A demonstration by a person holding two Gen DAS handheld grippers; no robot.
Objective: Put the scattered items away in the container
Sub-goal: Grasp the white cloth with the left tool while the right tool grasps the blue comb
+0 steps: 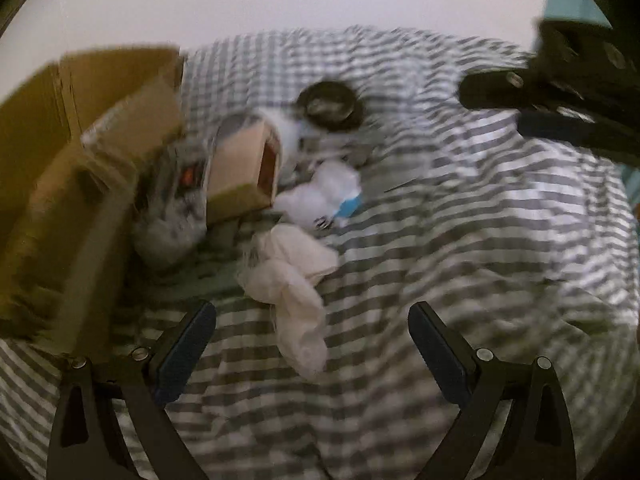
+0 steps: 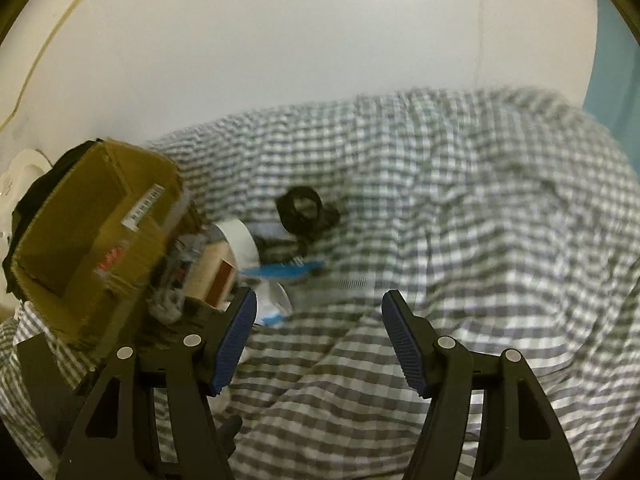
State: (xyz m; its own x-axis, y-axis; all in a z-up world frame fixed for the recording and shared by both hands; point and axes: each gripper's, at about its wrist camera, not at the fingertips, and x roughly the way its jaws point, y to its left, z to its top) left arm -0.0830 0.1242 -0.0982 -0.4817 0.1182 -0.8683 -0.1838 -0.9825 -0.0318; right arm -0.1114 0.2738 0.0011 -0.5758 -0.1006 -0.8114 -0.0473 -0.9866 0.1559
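The left hand-held gripper (image 1: 312, 320) hangs wide apart and empty over the checked bed (image 1: 460, 240), a crumpled white cloth (image 1: 292, 276) just beyond its tips. The right hand-held gripper (image 2: 319, 308) is likewise wide and empty. The cardboard box (image 2: 92, 232) sits at the bed's left edge, with a small carton (image 1: 244, 168), white packets (image 1: 320, 196) and a black roll (image 1: 330, 106) scattered beside it.

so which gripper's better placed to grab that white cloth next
Probably left. The left gripper is open with the white cloth just ahead between its fingers; the right gripper faces bare checked bedding.
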